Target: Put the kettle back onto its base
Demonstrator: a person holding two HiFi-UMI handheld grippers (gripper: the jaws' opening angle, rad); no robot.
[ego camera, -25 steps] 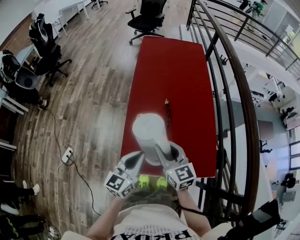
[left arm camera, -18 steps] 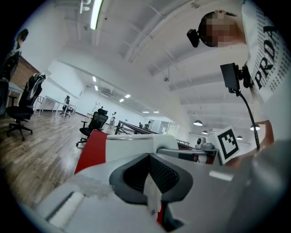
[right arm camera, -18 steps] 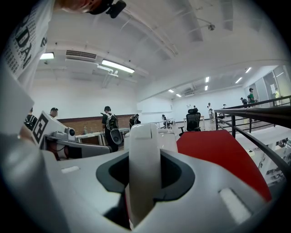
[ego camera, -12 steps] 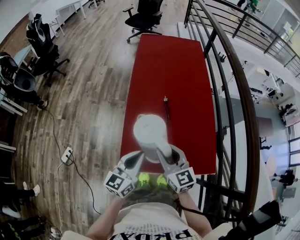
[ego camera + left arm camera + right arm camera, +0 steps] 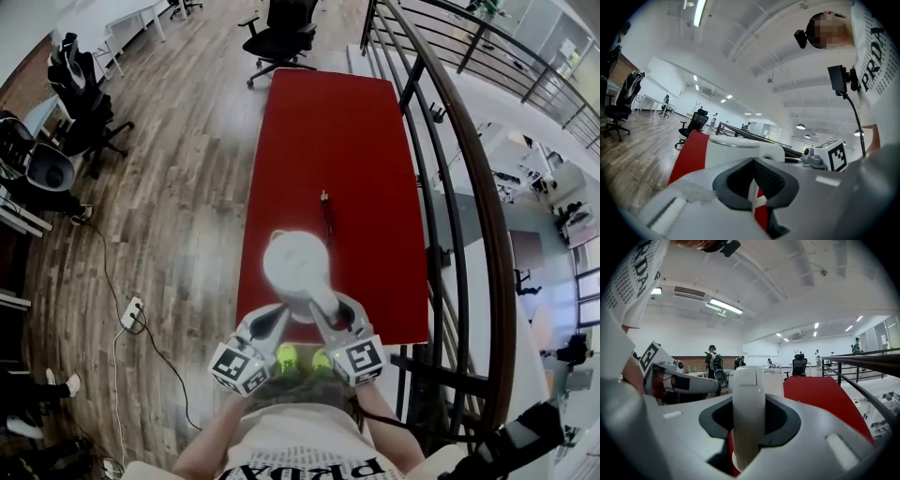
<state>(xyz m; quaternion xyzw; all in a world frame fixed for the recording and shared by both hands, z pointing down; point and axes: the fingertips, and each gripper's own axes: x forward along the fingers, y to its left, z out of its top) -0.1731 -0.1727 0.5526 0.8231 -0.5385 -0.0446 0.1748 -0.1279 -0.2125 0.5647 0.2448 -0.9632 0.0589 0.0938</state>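
The white kettle (image 5: 295, 262) hangs over the near end of the red table (image 5: 337, 131). My right gripper (image 5: 323, 305) is shut on its handle (image 5: 749, 399), which stands upright between the jaws in the right gripper view. My left gripper (image 5: 278, 316) sits just left of the kettle's body (image 5: 736, 152), jaws shut with nothing in them. A white rim shows below the kettle; I cannot tell whether it is the base. A black cord (image 5: 325, 211) lies on the table just beyond the kettle.
A dark metal railing (image 5: 441, 141) runs along the table's right side. Wooden floor lies to the left, with a power strip (image 5: 133, 311) and cable. An office chair (image 5: 277, 37) stands past the table's far end.
The kettle has shifted only slightly with the right gripper. Both grippers keep the same state, and the left one stays beside the kettle.
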